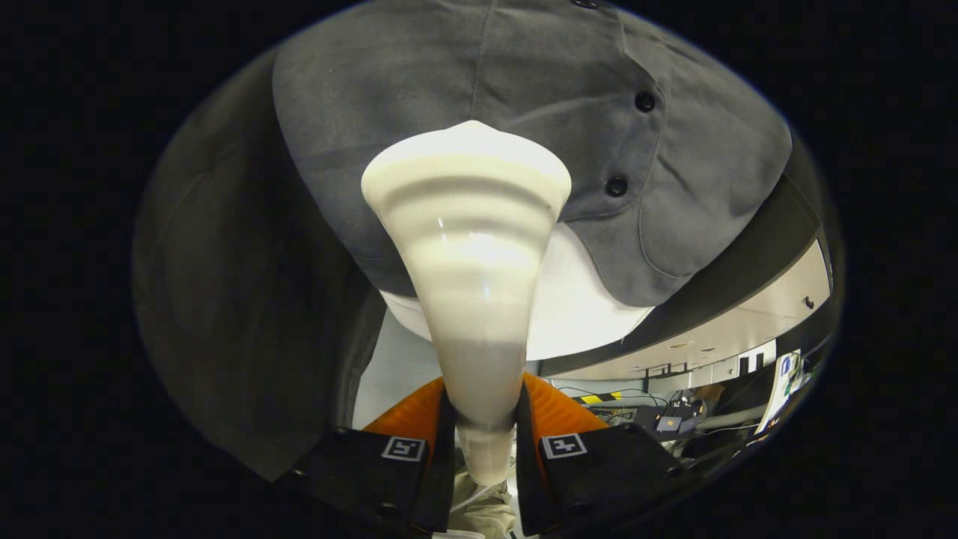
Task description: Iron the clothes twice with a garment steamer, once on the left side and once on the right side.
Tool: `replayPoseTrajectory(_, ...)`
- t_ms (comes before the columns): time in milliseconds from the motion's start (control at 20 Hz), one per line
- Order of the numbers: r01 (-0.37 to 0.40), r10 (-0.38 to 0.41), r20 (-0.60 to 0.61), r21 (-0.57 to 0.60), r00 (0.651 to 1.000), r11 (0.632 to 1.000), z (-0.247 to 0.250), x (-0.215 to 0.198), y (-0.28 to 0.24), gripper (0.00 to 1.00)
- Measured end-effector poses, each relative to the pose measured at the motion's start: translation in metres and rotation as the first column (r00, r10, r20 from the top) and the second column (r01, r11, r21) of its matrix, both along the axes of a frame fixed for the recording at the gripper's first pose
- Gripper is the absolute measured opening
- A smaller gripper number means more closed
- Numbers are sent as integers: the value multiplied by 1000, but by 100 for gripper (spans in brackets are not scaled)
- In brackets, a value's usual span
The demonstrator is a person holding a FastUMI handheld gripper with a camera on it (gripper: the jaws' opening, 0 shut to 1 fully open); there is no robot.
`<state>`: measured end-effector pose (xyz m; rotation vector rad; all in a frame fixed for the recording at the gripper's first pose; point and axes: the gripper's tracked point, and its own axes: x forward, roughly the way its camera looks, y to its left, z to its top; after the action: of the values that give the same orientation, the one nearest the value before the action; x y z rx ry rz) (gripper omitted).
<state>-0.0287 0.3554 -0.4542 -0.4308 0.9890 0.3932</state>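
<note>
Grey shirt hangs beyond the fingers, its button placket running down just right of the steamer head, with a white panel showing below its hem. Cream steamer, flared head forward, lies close against the cloth left of the buttons, its narrow neck clenched between the two fingers. For a clean pass, judgement suggests keeping the head flat to the fabric, drawing it steadily along one side, and steering clear of the buttons.
</note>
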Motion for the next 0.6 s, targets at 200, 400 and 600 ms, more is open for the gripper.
replayPoseTrajectory(200,20,-21,35,27,999,999,29,3,-11,43)
replayPoseTrajectory(400,41,-46,82,56,996,998,65,12,-26,43)
replayPoseTrajectory(600,73,-87,136,104,987,992,107,18,-45,42)
